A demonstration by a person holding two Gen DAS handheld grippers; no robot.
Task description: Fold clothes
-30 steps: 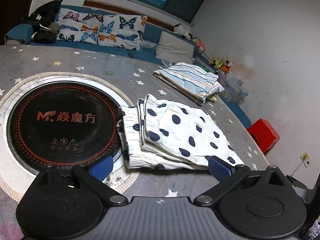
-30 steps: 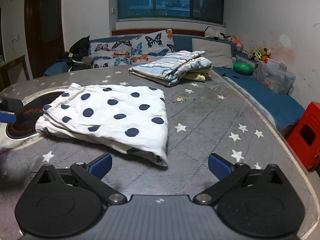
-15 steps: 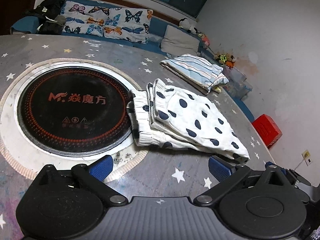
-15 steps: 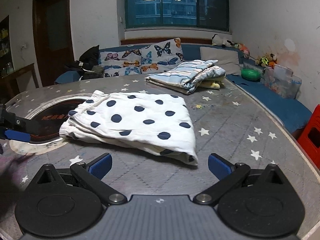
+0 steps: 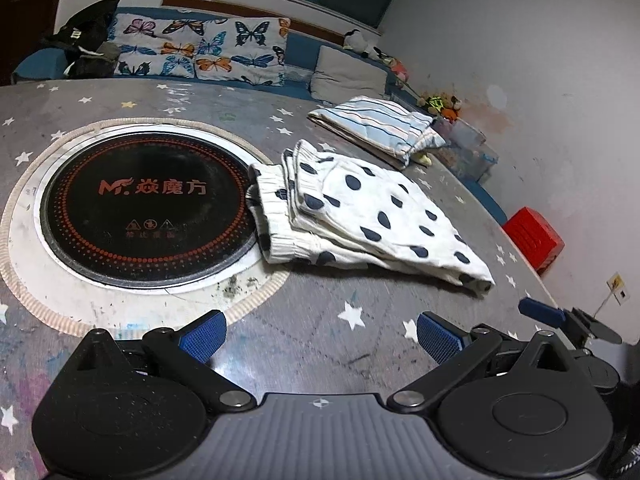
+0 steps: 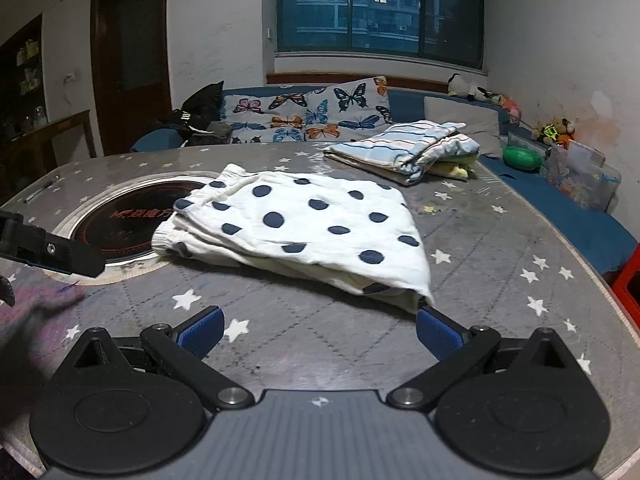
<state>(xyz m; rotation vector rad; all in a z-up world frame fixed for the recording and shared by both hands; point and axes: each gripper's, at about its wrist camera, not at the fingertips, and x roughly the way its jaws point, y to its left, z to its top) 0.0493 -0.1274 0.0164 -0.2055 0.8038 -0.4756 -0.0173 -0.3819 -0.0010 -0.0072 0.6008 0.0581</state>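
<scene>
A white garment with dark blue dots [image 5: 360, 216] [image 6: 304, 232] lies folded flat on the grey star-patterned table [image 5: 304, 332] [image 6: 320, 340], its ribbed waistband overlapping the round cooktop. My left gripper [image 5: 320, 340] hovers open over the table in front of the garment, holding nothing. My right gripper [image 6: 318, 330] is open too, with its right pad close to the garment's near corner. A striped blue and white folded garment [image 5: 380, 128] [image 6: 404, 148] rests farther back on the table.
A black round induction cooktop [image 5: 148, 208] [image 6: 128, 220] is set into the table on the left. A blue bench with butterfly cushions [image 6: 316, 112] runs behind the table. A red stool [image 5: 534, 240] stands by the right wall, and a clear storage box [image 6: 580, 178] sits on the bench.
Both grippers have pulled back from the dotted garment and risen a little. The garment lies where it was.
</scene>
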